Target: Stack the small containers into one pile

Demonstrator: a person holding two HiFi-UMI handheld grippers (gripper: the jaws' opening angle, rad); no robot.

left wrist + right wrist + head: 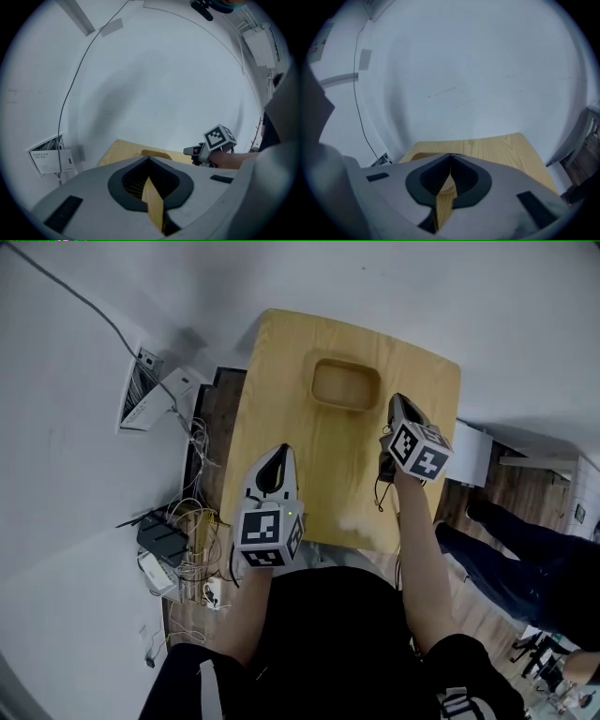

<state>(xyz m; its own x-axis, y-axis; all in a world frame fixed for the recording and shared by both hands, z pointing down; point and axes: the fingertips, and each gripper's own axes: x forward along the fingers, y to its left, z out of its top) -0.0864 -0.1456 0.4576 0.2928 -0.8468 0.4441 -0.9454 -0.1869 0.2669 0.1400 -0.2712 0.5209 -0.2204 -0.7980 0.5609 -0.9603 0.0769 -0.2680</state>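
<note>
Blocking its own view, grey right gripper hides most of tan rounded-rectangular wooden container, twelve o'clock on smooth wooden table; stack count unclear. Jaws of grey left gripper and right both clenched, empty.

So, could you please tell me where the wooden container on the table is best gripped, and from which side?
I'd pinch the near long wall of the wooden container from above, one jaw inside the hollow and one outside: it sits upright, open side up, and looks too wide to span. The right tongs, now shut, are closest.
</note>
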